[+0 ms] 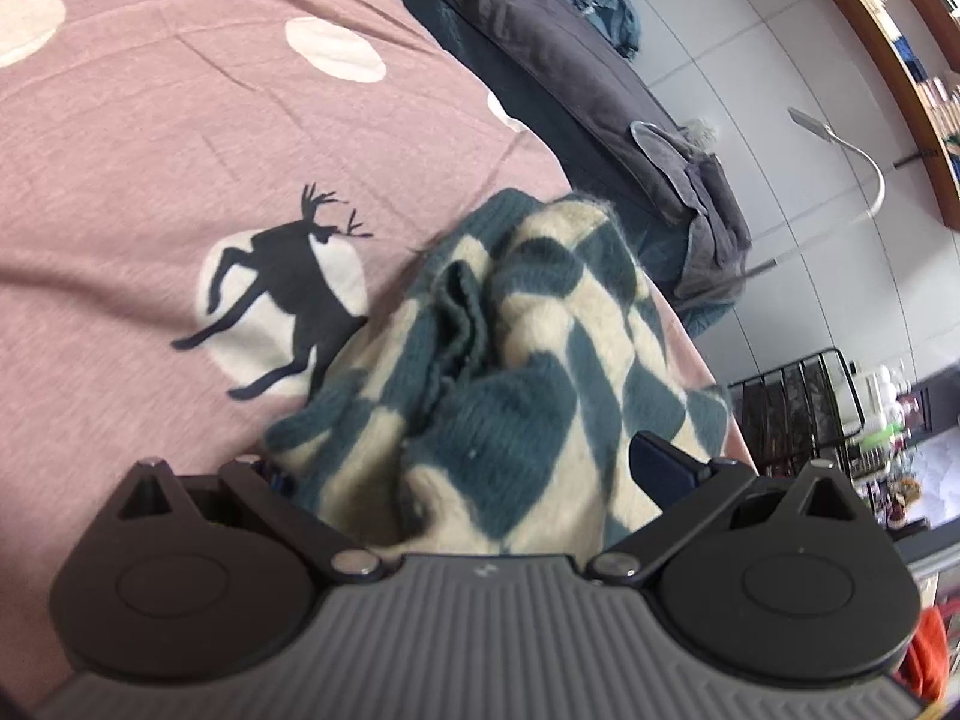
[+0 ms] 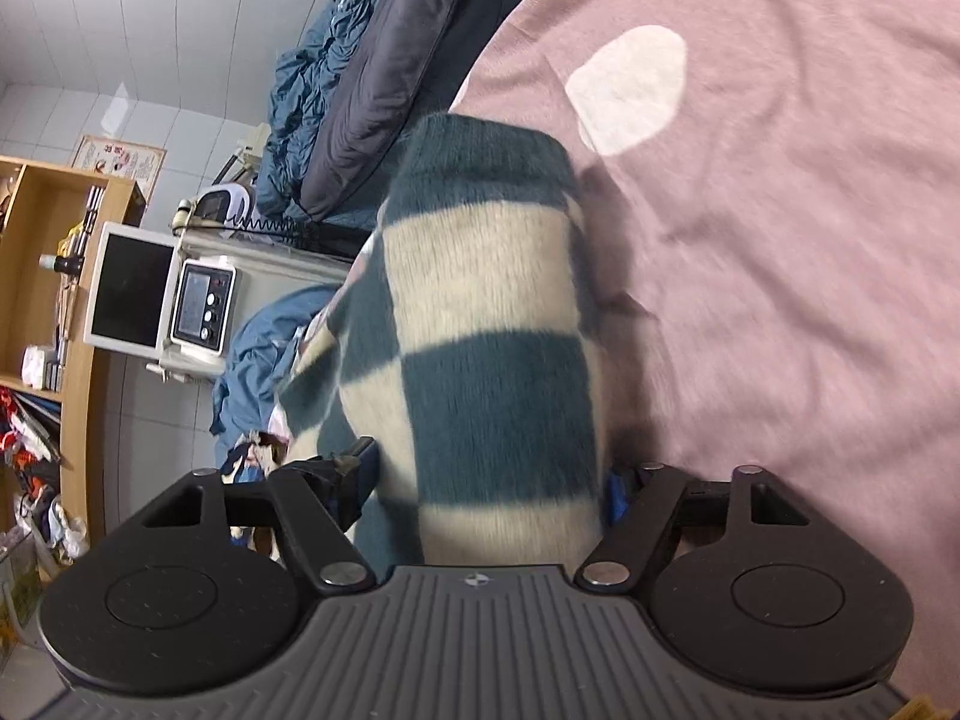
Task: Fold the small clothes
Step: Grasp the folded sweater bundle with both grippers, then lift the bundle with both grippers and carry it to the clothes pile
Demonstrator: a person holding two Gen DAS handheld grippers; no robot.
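Note:
A fluffy knitted garment [image 1: 516, 360] in teal and cream checks is bunched up over a pink bedsheet [image 1: 150, 150]. My left gripper [image 1: 465, 465] has this garment filling the whole gap between its widely spaced fingers [image 1: 660, 462], and it looks gripped. In the right wrist view the same garment [image 2: 486, 312] stretches forward as a thick folded band, raised above the sheet [image 2: 780, 240] and casting a shadow on it. My right gripper [image 2: 486, 480] is shut on that band, and the cloth hides most of both fingers [image 2: 354, 468].
The sheet has white dots and a black deer print [image 1: 288, 288]. Its edge drops off beside the garment. A dark grey quilt [image 1: 540, 30] and blue bedding [image 2: 318, 78] lie beyond. A wooden shelf [image 2: 54, 276], a white monitor [image 2: 132, 294] and a wire rack [image 1: 798, 408] stand on the tiled floor.

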